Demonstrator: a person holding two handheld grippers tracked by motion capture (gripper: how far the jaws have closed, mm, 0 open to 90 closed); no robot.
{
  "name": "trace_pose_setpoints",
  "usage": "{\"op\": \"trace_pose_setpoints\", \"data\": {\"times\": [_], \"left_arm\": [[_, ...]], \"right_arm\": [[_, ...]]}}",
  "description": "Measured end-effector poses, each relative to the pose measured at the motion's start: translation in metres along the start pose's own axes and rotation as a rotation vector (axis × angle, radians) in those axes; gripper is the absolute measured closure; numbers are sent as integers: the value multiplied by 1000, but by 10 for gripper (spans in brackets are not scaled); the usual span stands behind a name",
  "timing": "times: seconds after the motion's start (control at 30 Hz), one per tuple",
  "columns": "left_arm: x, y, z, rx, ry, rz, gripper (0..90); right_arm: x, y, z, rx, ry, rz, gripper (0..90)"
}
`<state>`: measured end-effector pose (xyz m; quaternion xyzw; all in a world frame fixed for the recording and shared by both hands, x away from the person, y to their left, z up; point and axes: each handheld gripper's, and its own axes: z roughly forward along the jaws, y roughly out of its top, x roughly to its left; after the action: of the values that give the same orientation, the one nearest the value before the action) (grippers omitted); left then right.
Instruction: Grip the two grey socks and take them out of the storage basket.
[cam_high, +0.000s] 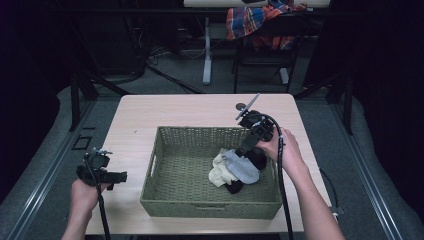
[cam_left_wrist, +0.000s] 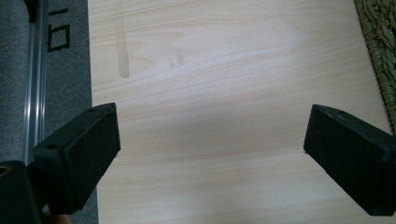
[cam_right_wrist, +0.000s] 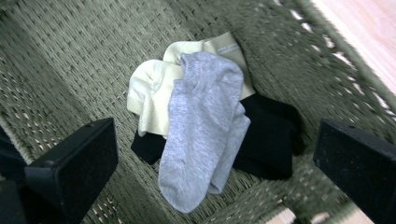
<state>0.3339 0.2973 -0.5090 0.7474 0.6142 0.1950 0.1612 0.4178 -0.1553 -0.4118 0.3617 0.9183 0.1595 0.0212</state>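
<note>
In the basket: 3 kinds of sock piled at the right end of the woven basket (cam_high: 150, 185), close to its right wall.
Top of pile: grey socks (cam_right_wrist: 203, 126), 2 layers by the look of it, draped over cream socks (cam_right_wrist: 149, 93) and black socks (cam_right_wrist: 271, 140); all touching, all resting on the basket floor.
Right gripper (cam_high: 248, 145): angled down over the basket's right rim, jaws spread wide and holding nothing.
Pile relative to right gripper: straight ahead between the 2 jaws in the right gripper view, grey sock centred, neither jaw touching cloth.
Left gripper (cam_left_wrist: 210, 154): outside the basket, off its left wall, low over the bare table (cam_left_wrist: 224, 70); jaws parted wide, nothing between them.
Step in hand: judged to be the approach for a pick of the grey socks, with no grasp made yet.
Next move: probably a descent deeper into the basket until the jaws straddle a fold of grey fabric, then a squeeze and a lift clear of the rim.
Care needed: grip on the grey layer alone, since cream and black cloth directly beneath could come up with it; right wall of the basket close beside the far jaw.
Left side's part: apparently waiting beside the basket, free to receive or steady.
</note>
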Motion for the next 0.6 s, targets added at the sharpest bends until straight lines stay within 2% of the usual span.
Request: {"op": "trace_pose_setpoints", "data": {"times": [0.1, 0.13, 0.23, 0.3, 0.4, 0.53, 0.6], "left_arm": [[0, 0, 0, 2, -3, 2, 39], [0, 0, 0, 2, -3, 2, 39], [0, 0, -1, -1, -2, 4, 39], [0, 0, 0, 0, -3, 4, 39], [0, 0, -1, -1, -5, 4, 39], [0, 0, 0, -1, -8, 4, 39], [0, 0, 0, -1, -10, 4, 39]], "right_arm": [[8, 7, 15, 52, -19, -39, 162], [10, 8, 19, 56, -21, -46, 139], [15, 8, 32, 86, -48, -68, 234], [16, 7, 36, 83, -53, -64, 249], [19, 7, 50, 145, -75, -90, 356], [16, 7, 57, 167, -77, -90, 406], [16, 7, 65, 188, -99, -107, 479]]}}
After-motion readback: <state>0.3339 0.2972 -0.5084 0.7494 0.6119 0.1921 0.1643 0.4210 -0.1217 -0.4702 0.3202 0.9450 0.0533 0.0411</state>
